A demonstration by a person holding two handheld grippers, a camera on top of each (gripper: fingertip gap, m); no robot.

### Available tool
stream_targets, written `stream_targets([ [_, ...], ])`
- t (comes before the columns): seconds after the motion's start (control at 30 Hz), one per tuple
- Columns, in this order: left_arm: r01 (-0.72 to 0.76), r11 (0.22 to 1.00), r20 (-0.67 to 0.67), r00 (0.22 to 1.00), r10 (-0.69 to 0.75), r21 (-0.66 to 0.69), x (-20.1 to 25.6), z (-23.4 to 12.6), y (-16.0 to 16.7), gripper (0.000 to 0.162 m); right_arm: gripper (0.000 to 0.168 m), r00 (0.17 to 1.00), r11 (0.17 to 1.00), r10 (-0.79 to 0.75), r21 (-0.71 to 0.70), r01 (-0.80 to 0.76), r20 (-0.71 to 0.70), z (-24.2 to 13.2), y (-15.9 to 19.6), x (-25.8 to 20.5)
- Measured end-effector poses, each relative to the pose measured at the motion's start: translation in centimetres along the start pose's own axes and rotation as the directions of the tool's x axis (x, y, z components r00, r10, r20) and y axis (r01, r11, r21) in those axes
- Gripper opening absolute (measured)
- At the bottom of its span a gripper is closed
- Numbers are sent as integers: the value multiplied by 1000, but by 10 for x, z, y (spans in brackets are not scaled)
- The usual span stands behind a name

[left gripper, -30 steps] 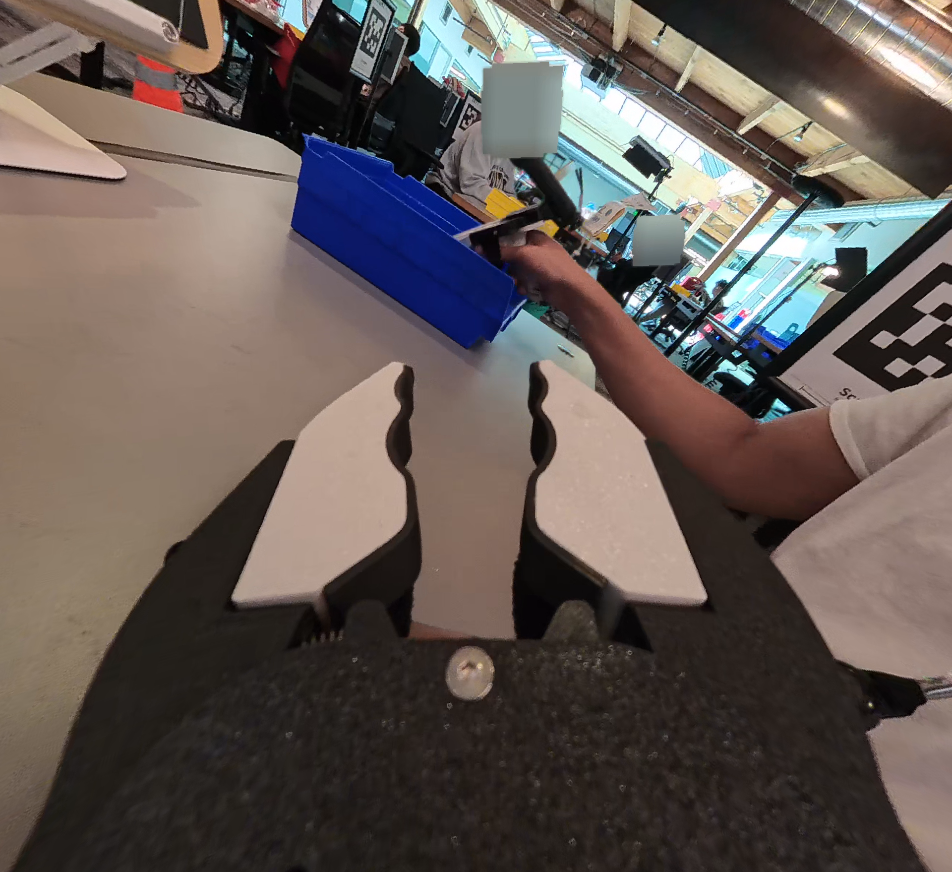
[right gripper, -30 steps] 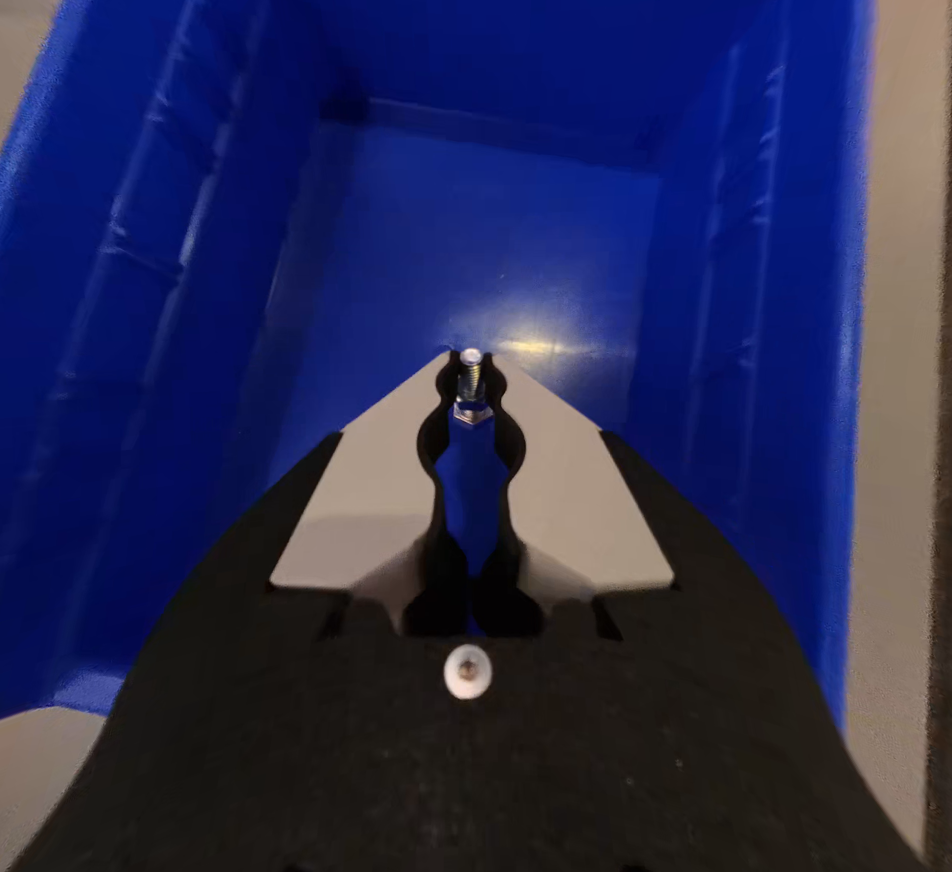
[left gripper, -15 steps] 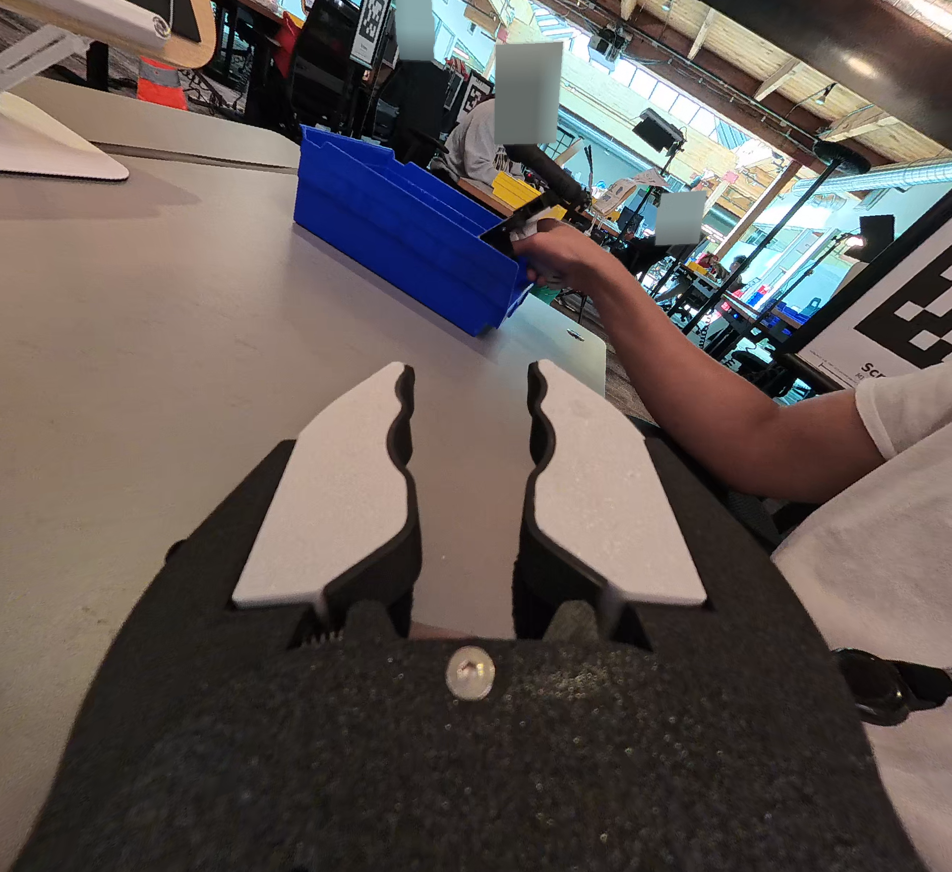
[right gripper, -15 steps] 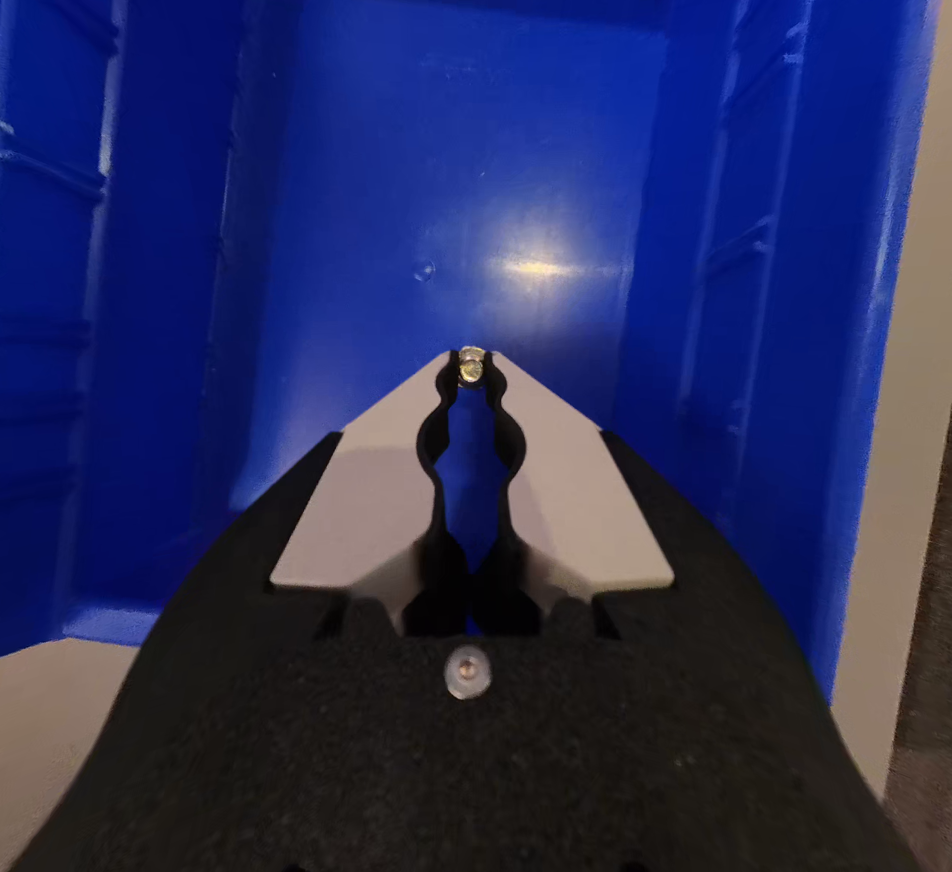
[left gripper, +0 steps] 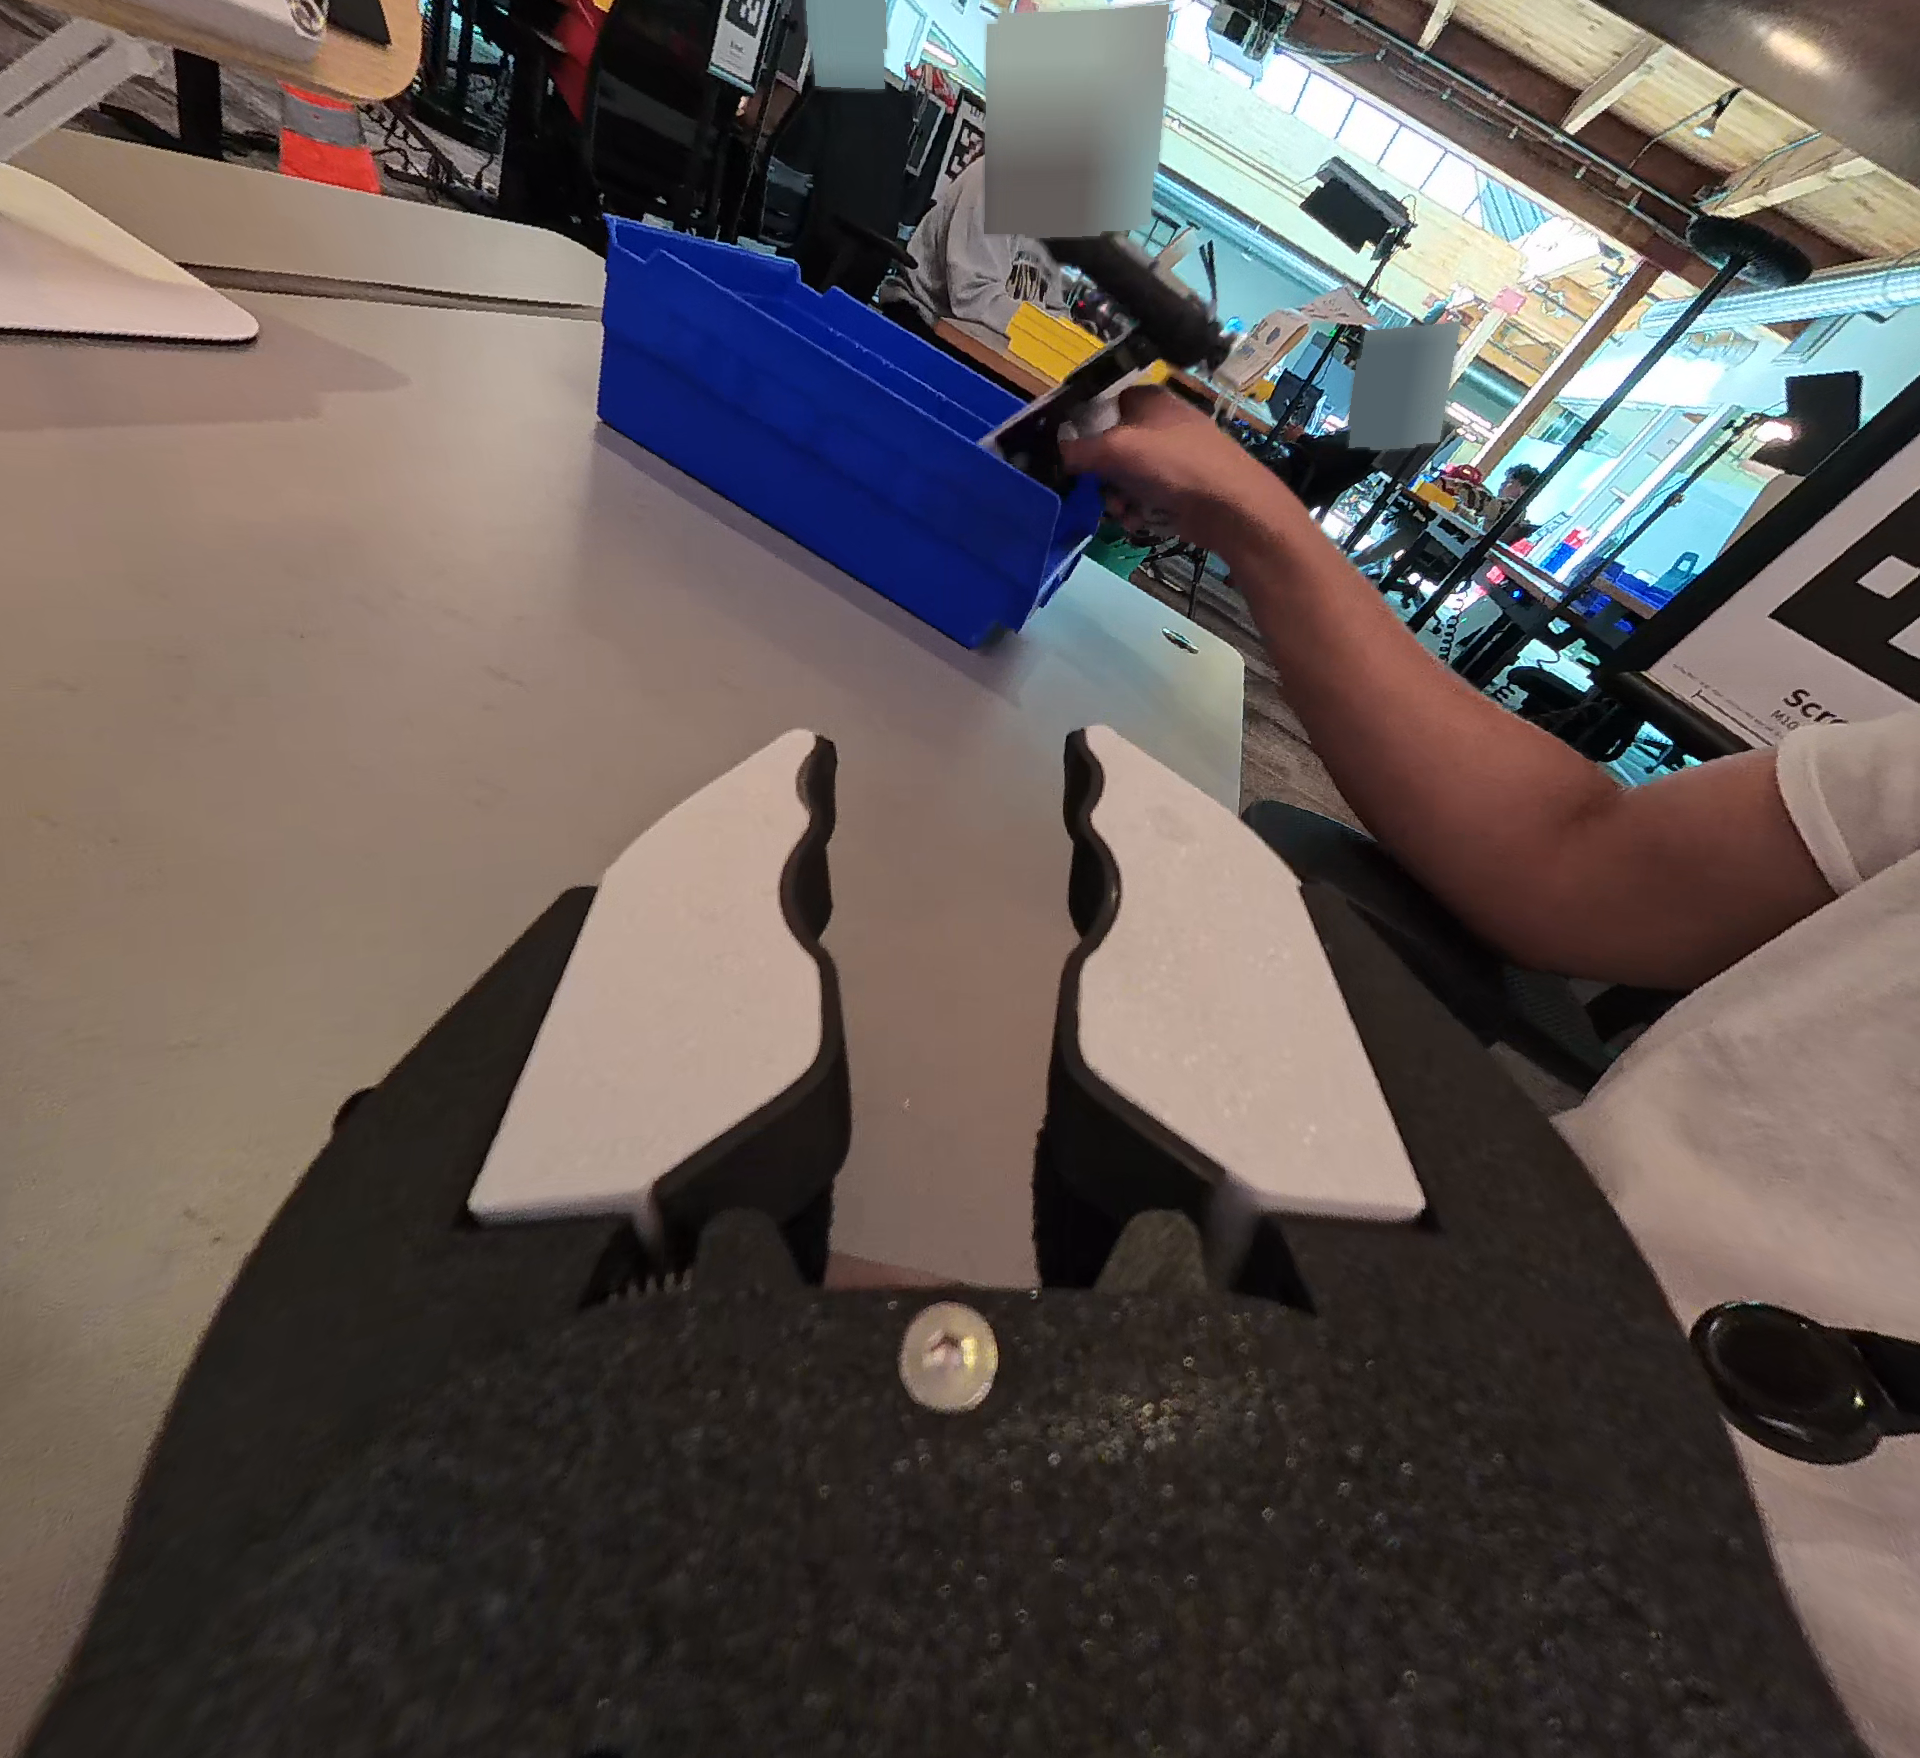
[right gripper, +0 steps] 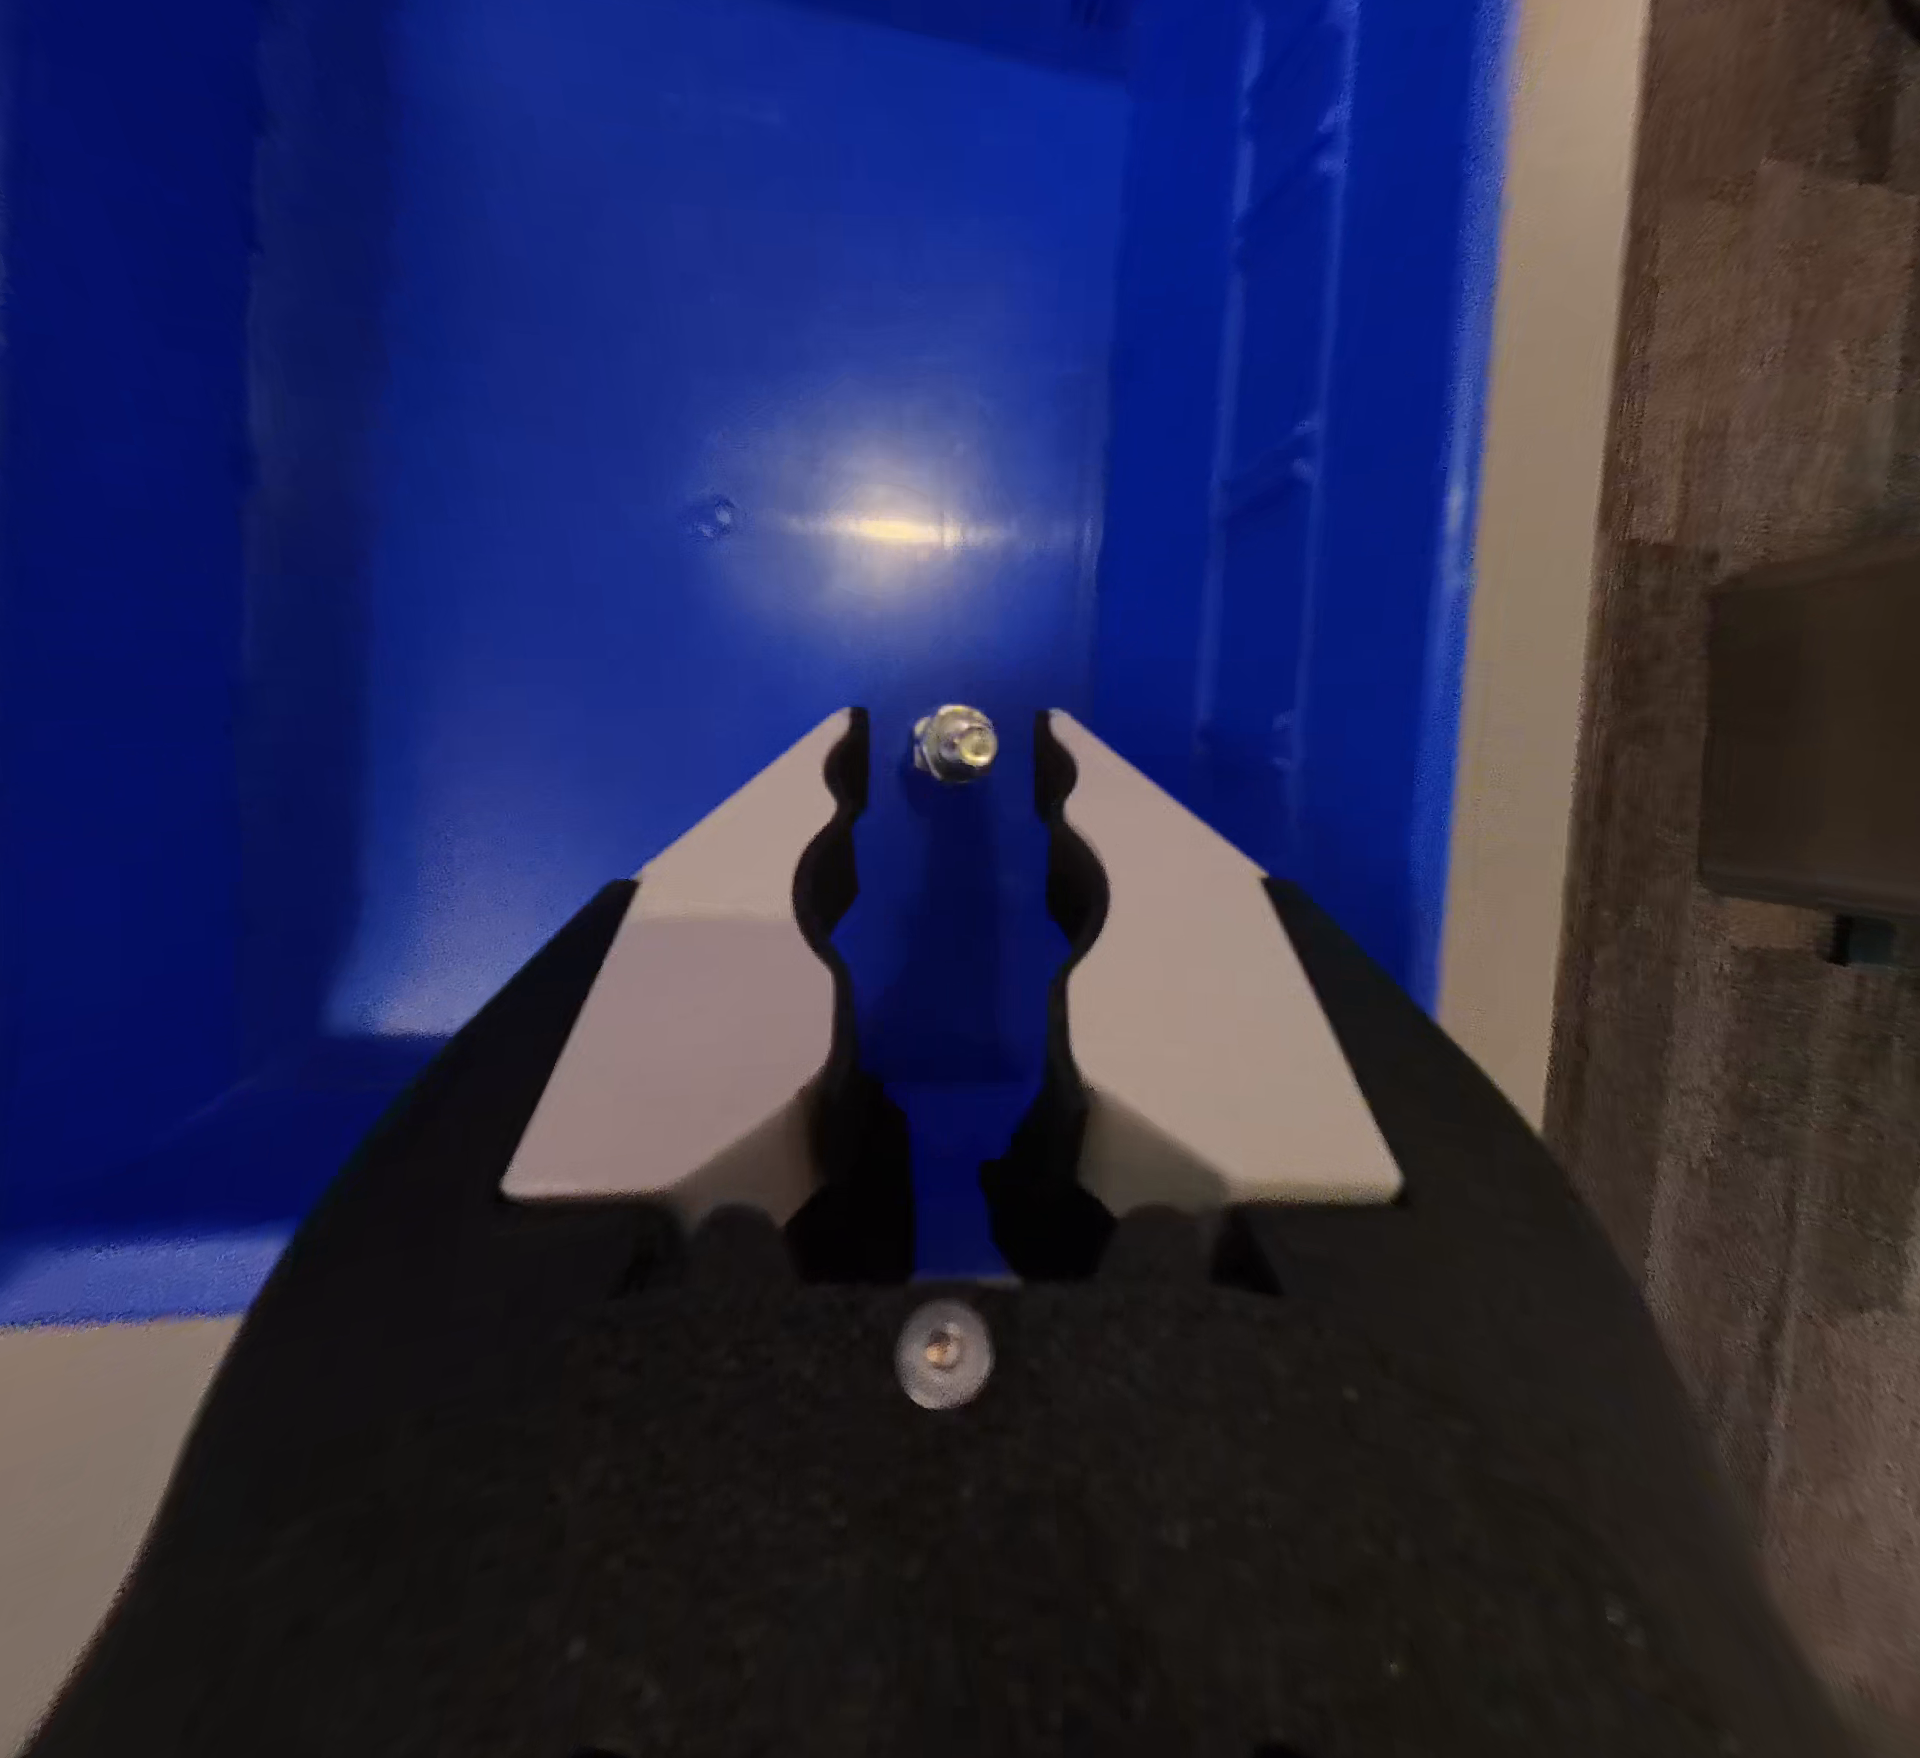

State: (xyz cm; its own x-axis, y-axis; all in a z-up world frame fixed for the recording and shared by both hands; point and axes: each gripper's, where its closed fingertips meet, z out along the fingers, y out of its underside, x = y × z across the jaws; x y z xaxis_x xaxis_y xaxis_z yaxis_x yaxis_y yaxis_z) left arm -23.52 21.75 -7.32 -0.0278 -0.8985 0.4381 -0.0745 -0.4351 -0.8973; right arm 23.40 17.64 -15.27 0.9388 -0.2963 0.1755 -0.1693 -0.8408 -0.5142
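a small silver bolt with a nut [right gripper: 951, 748] is seen inside the blue bin [right gripper: 623, 358], between the tips of the right gripper [right gripper: 948, 742] but touched by neither finger. whether the bolt rests on the bin floor or is in the air above it cannot be told. the fingers of the right gripper are parted with a clear gap, and nothing is held by them. the gripper is pointed down into the bin's near right corner, apparently so that the bolt is kept within the walls.

the bin is set on the grey counter [left gripper: 312, 669], at its far edge. well short of the bin, the left gripper [left gripper: 948, 752] is held low over bare counter, its fingers spread wide and empty, apparently kept clear. a hand [left gripper: 1164, 472] is seen at the bin's near end.
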Motion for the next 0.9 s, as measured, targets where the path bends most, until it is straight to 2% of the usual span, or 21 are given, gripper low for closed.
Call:
stream_targets([
  [0.13,-15,1000,21,1000,15,-6,-3,0,1,42,43,991,955,-32,296,-7,126,-76,-57,-32],
  [0.2,-23,999,33,999,23,-23,-5,0,3,42,43,958,883,-83,466,-57,275,-124,-85,-77],
  [0.27,-61,998,60,996,63,-35,-7,-1,3,42,43,863,794,-211,595,-122,459,-162,-98,-147],
  [0.37,-153,988,95,983,154,-21,-5,-10,-8,39,43,649,746,-378,632,-210,660,-178,-65,-260],
  [0.43,-170,985,95,980,172,-29,-4,-19,-15,39,43,467,775,-409,569,-275,784,-180,-27,-323],
  [0.5,-177,982,112,977,183,-61,-8,-33,-24,39,43,350,812,-396,502,-300,849,-173,5,-362],
  [0.6,-205,967,180,956,231,-153,-22,-65,-43,39,43,261,854,-400,461,-242,878,-172,26,-386],
  [0.7,-210,900,294,895,334,-383,-60,-105,-49,39,42,341,809,-492,565,-161,801,-160,25,-383],
  [0.8,-179,784,309,849,429,-595,-102,-128,-48,38,41,327,811,-501,567,-147,801,-158,23,-382],
  [0.9,-149,616,236,834,498,-773,-143,-135,-33,37,41,284,820,-466,530,-217,838,-164,19,-379],
])
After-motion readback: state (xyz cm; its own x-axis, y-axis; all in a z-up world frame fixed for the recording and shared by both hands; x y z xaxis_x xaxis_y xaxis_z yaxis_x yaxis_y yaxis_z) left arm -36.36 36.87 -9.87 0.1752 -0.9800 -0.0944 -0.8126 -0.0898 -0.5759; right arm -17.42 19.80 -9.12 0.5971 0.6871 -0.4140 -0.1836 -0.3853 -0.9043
